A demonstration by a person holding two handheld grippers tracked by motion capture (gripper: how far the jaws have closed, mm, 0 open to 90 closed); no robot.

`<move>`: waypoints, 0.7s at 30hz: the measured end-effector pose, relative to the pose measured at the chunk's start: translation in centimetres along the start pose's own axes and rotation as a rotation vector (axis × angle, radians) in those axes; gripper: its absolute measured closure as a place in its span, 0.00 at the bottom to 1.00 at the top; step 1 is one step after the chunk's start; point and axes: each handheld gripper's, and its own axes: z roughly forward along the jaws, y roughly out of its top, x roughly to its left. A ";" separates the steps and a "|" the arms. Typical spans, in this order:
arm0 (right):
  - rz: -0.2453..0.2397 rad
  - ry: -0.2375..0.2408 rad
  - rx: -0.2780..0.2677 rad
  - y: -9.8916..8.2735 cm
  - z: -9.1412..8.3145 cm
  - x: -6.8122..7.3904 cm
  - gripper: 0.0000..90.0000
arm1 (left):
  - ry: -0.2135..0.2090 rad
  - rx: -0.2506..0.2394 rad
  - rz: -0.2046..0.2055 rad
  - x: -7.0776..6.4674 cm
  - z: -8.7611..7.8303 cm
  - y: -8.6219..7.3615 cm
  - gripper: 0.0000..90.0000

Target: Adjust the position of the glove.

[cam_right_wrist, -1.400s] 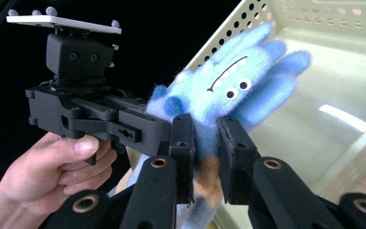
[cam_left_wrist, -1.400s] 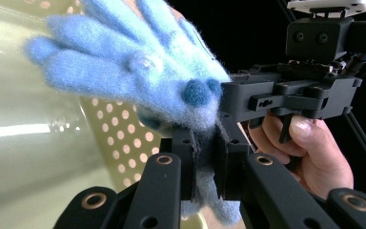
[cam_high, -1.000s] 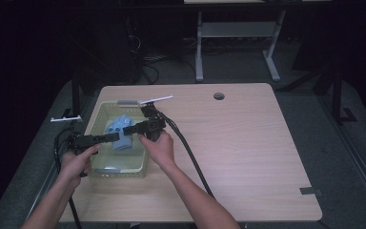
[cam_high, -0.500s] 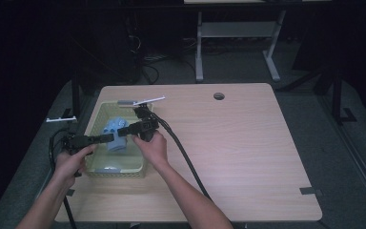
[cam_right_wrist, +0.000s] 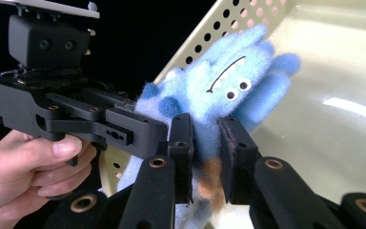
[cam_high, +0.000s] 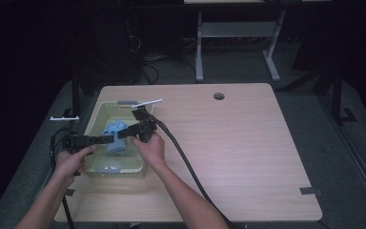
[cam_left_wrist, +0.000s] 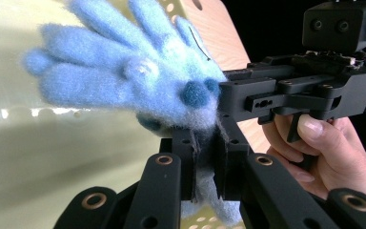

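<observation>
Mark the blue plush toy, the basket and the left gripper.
blue plush toy [cam_right_wrist: 219,95]: right gripper view, its face.
basket [cam_high: 116,170]: high view, near wall.
left gripper [cam_left_wrist: 205,164]: left gripper view, between its fingertips.

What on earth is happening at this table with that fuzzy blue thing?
A person is holding a pair of black tongs in each hand, and both grip the same fuzzy blue plush toy over a pale yellow-green basket on the wooden table. The left tongs are shut on one part of the toy. The right tongs pinch another part, near its small face. The toy hangs between the two, held from both sides.
</observation>
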 end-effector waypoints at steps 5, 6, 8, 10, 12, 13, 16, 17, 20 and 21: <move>0.006 -0.006 0.016 -0.2 0.4 -0.2 0.84 | 0.022 0.010 -0.010 0.3 0.2 -0.1 0.90; 0.005 -0.009 0.017 -0.2 0.5 -0.2 0.84 | 0.026 0.013 -0.012 0.3 0.2 -0.1 0.90; 0.010 -0.013 0.023 -0.2 0.6 -0.3 0.84 | 0.031 0.020 -0.011 0.4 0.2 -0.1 0.90; 0.013 -0.019 0.027 -0.3 0.6 -0.3 0.84 | 0.041 0.025 -0.016 0.4 0.4 -0.1 0.90; 0.019 -0.023 0.029 -0.3 0.6 -0.6 0.84 | 0.054 0.036 -0.018 0.5 0.5 -0.1 0.90; 0.018 -0.027 0.029 -0.4 0.6 -0.6 0.83 | 0.066 0.044 -0.018 0.6 0.5 -0.2 0.90; 0.022 -0.045 0.029 -0.4 0.5 -0.8 0.82 | 0.088 0.052 -0.024 0.7 0.8 -0.2 0.90; 0.026 -0.051 0.028 -0.4 0.4 -0.9 0.81 | 0.110 0.061 -0.033 0.7 1.0 -0.2 0.90; 0.027 -0.065 0.016 -0.4 -0.1 -1.0 0.81 | 0.155 0.088 -0.043 0.7 1.4 -0.2 0.90; 0.028 -0.065 0.014 -0.4 -0.2 -1.0 0.80 | 0.172 0.098 -0.041 0.7 1.6 -0.1 0.90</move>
